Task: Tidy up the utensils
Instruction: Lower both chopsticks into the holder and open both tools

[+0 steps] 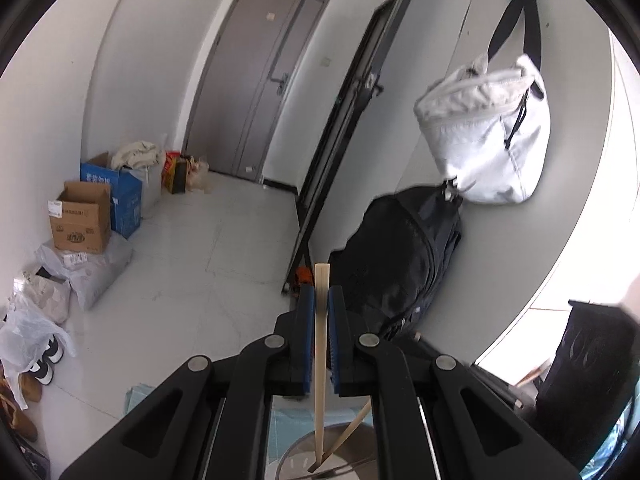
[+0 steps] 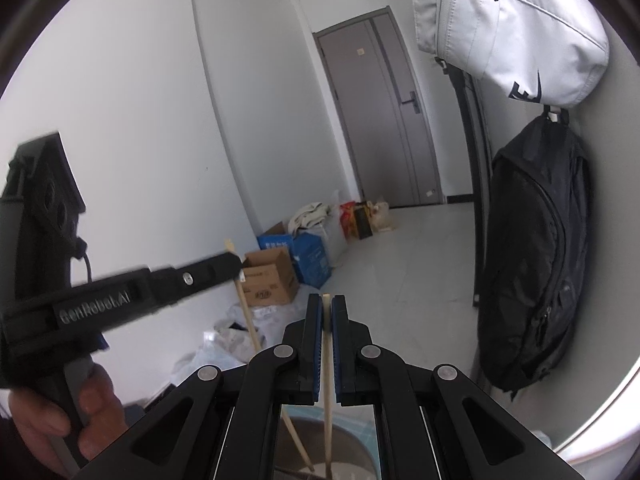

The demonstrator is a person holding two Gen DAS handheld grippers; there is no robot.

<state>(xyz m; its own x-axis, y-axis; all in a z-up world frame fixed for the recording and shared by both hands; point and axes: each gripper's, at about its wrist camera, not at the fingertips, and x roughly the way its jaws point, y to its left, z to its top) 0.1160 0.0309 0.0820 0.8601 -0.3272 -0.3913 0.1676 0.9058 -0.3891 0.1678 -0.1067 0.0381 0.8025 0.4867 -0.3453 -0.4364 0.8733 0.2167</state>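
Observation:
My left gripper point(image 1: 321, 300) is shut on a pale wooden chopstick point(image 1: 320, 360) that stands upright, its lower end in a round metal container point(image 1: 296, 456) at the bottom edge. A second chopstick point(image 1: 348, 432) leans into the same container. My right gripper point(image 2: 327, 308) is shut on that second chopstick point(image 2: 328, 400), which also runs down into the container point(image 2: 352, 444). In the right wrist view the left gripper point(image 2: 236, 262) reaches in from the left, held by a hand point(image 2: 92, 412), with its chopstick point(image 2: 250, 324) slanting down.
A black backpack point(image 1: 400, 256) and a white bag point(image 1: 488, 132) hang on the wall at right. Cardboard boxes point(image 1: 80, 216), plastic bags point(image 1: 32, 328) and shoes line the left wall. A grey door point(image 1: 256, 80) stands at the far end.

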